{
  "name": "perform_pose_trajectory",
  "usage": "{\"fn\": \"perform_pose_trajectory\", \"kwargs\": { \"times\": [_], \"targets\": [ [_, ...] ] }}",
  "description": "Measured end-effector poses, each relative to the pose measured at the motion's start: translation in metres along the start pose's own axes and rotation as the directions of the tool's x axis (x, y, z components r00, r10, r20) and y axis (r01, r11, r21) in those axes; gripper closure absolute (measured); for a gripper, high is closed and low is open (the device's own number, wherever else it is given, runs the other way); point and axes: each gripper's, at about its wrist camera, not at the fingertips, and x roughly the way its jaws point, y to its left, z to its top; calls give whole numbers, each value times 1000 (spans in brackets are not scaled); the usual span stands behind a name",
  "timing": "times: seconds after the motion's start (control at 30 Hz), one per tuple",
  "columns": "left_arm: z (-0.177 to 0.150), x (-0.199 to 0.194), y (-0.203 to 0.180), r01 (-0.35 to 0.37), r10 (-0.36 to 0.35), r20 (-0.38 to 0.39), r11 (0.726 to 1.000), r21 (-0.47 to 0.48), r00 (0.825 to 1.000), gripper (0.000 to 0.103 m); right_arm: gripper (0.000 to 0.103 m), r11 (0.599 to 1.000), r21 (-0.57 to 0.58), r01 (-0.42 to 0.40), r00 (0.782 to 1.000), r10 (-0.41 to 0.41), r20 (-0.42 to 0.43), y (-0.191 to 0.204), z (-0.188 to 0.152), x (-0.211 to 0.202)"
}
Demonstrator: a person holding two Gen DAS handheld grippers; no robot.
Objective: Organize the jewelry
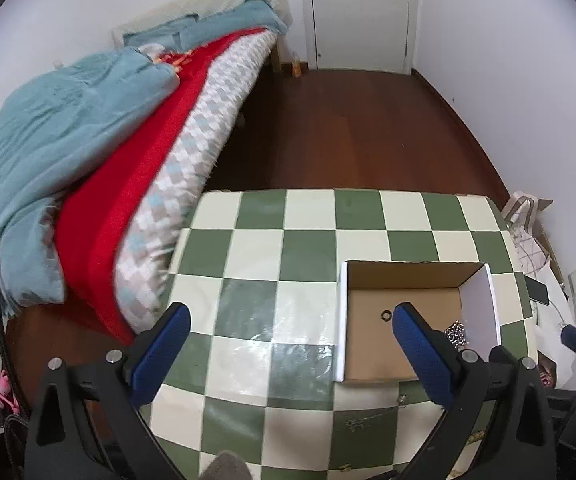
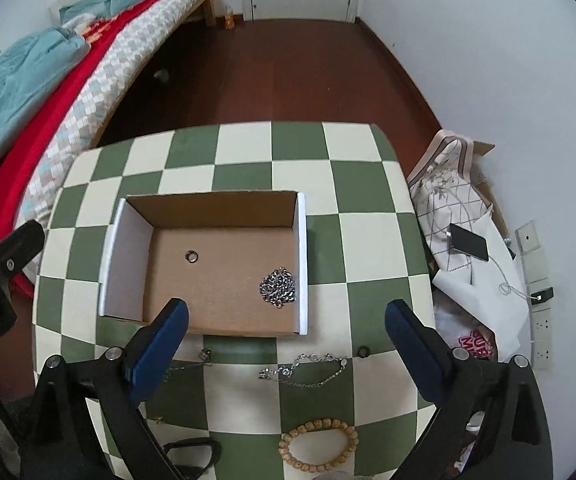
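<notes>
one cardboard box (image 2: 223,208), two rings (image 2: 191,256) (image 2: 364,351), one piled chain (image 2: 277,285), one wooden bead bracelet (image 2: 319,445), one phone (image 2: 470,242), two grippers (image 1: 288,332) (image 2: 285,320).

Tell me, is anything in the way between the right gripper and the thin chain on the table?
Nothing visible is. The right gripper hangs open over the table, and the thin chain lies bare just below it, in front of the box.

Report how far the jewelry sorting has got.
Done: a dark ring and a heaped silver chain lie in the cardboard box. In hand: nothing; the left gripper and right gripper are open. Left on the table: a thin silver chain, another ring, a wooden bead bracelet, small pieces by the box.
</notes>
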Motion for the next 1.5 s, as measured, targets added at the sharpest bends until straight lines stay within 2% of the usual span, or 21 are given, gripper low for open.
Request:
{"fn": "perform_pose_trajectory", "kwargs": {
  "times": [0.13,0.4,0.57,0.67,0.73,0.8,0.93,1.03,1.2,1.33,1.5],
  "targets": [
    [-9,-18,6,-16,16,36,1000,6,999,0,3,1000,5,24,998,-24,55,4,-9,-22],
    [-27,-52,17,-35,35,85,999,-8,996,0,3,999,25,-26,992,23,125,5,-31,-64],
    [-54,-48,18,-81,80,60,997,6,995,0,4,995,76,-67,991,57,121,-10,-60,-71],
    [-74,-25,15,-89,89,3,995,42,996,0,11,993,115,-40,995,29,97,-25,-80,-58],
    [-86,-5,10,-85,87,-41,994,68,995,0,27,990,140,-24,998,16,60,-37,-92,-40],
    [-98,16,1,-69,78,-89,992,107,993,0,29,985,170,-27,1000,26,9,-50,-101,-17],
    [-107,44,-19,-26,52,-137,982,187,989,1,29,978,206,-37,997,48,-53,-70,-112,24],
    [-108,57,-39,37,5,-166,968,247,986,1,29,973,229,-29,996,49,-81,-80,-113,43],
    [-109,71,-80,133,-65,-203,930,343,977,6,29,963,269,-12,994,42,-104,-97,-111,68],
    [-112,84,-106,164,-73,-239,907,388,968,23,29,955,297,-9,992,47,-120,-107,-107,88],
    [-116,92,-126,178,-77,-251,895,410,965,27,29,950,311,-15,990,57,-128,-111,-104,99]
  ]
}}
